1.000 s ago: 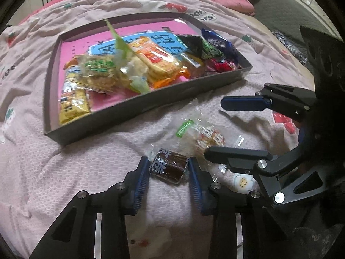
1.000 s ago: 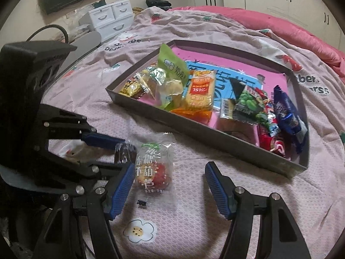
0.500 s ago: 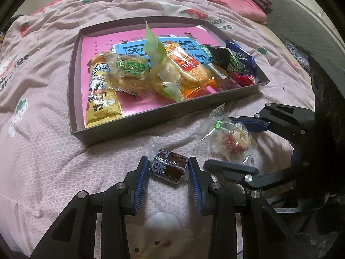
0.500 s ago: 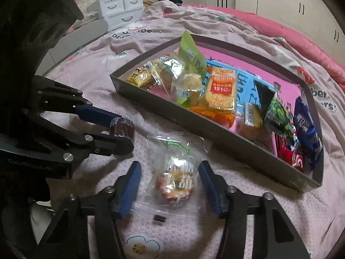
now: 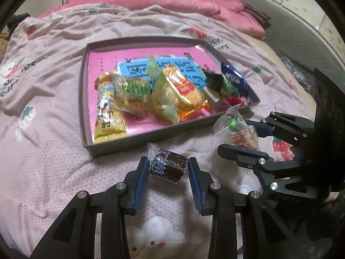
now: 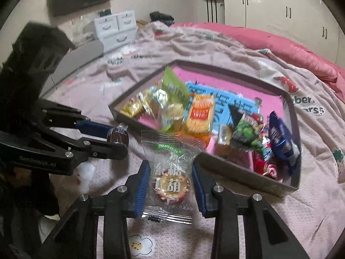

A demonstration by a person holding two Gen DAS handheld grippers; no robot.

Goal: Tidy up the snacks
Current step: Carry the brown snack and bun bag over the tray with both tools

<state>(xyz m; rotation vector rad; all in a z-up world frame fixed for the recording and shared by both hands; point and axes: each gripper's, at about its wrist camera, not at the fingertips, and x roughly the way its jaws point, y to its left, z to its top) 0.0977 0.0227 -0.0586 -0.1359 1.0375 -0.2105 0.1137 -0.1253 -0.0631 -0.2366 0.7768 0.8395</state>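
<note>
My left gripper (image 5: 168, 168) is shut on a dark brown wrapped snack (image 5: 168, 167) and holds it above the bedspread, just in front of the grey tray (image 5: 138, 139). It shows in the right wrist view (image 6: 117, 137) too. My right gripper (image 6: 170, 178) is shut on a clear packet with a round red-and-yellow sweet (image 6: 171, 177), lifted near the tray's front wall (image 6: 237, 172). That packet also shows in the left wrist view (image 5: 237, 129). The tray has a pink floor and holds several snack packets (image 5: 172, 90).
The tray lies on a pink bedspread with strawberry prints (image 5: 43, 151). A folded pink duvet (image 5: 172, 2) lies behind. White drawers (image 6: 116, 30) and wardrobes (image 6: 280, 10) stand beyond the bed.
Both grippers have risen and moved toward the tray. The right gripper has closed on the clear sweet packet and lifted it. The left still holds the brown snack.
</note>
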